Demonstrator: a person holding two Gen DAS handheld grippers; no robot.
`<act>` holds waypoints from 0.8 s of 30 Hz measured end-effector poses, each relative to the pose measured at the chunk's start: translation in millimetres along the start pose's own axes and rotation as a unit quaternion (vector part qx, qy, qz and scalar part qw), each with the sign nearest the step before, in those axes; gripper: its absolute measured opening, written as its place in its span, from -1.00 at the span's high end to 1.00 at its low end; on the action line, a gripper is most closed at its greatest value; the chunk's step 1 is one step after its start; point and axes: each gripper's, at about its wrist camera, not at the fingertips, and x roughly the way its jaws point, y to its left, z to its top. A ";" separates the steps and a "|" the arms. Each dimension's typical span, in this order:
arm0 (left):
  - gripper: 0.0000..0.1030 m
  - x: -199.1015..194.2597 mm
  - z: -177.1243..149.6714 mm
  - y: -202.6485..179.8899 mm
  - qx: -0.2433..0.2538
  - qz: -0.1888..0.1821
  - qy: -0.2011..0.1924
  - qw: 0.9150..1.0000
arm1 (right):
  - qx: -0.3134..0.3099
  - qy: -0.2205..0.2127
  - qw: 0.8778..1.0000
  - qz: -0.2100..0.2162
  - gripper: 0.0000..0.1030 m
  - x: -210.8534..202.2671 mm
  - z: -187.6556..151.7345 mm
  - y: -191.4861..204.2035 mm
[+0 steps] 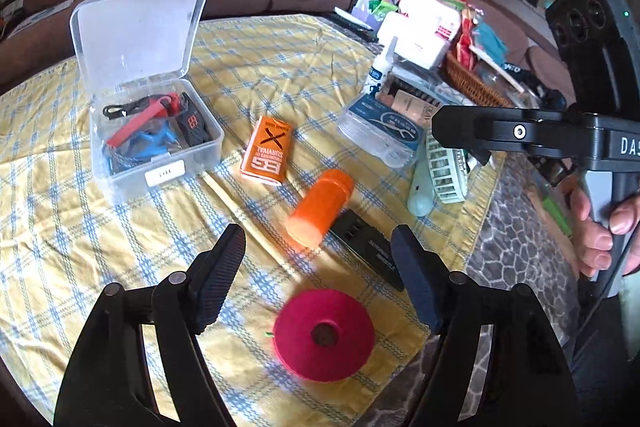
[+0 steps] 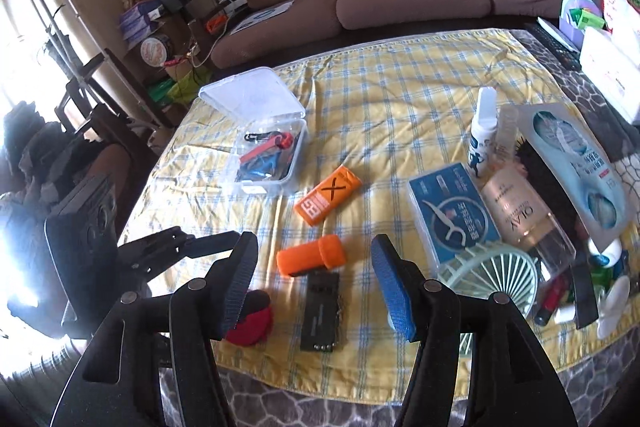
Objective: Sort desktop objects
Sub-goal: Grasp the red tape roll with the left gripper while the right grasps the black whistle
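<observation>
Both my left gripper (image 1: 318,251) and right gripper (image 2: 314,263) stand half open, fingers empty. The orange tube (image 2: 311,255) lies near on the bench, touching the black case (image 2: 320,311). I judge a careless grab could roll it or drag the case.

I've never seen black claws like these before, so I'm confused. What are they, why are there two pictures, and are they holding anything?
They are grippers, hand-held tools with two fingers, and a person carries one in each hand. Each has a small camera looking along its fingers, so you get two pictures of the same table. One picture looks out from the left gripper, the other from the right gripper. In the left one you can also see the person's hand holding the other tool. On the yellow checked cloth lie a clear plastic box with its lid up and small tools inside, an orange booklet, an orange tube, a flat black gadget and a pink spool. Both grippers are open and hold nothing.
</observation>
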 end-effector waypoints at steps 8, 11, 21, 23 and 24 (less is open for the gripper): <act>-0.44 -10.3 -40.8 -11.2 -0.005 0.022 0.020 1.000 | 0.003 0.017 1.000 0.003 -0.24 11.8 -7.2 -0.6; -0.39 -3.1 -47.9 -17.5 0.009 0.051 0.025 0.998 | -0.031 0.042 0.998 -0.023 -0.26 23.2 -18.0 9.0; -0.30 -1.7 -47.8 -14.3 0.003 0.088 0.012 0.996 | -0.059 0.116 0.990 -0.056 -0.13 69.3 -44.2 12.3; -0.45 -2.3 -47.1 -10.0 -0.008 0.090 0.006 0.996 | -0.067 0.122 0.988 -0.063 -0.08 74.6 -47.9 14.5; -0.44 -1.3 -47.0 -7.7 -0.014 0.082 0.007 0.996 | -0.074 0.121 0.988 -0.068 -0.04 76.1 -48.9 15.9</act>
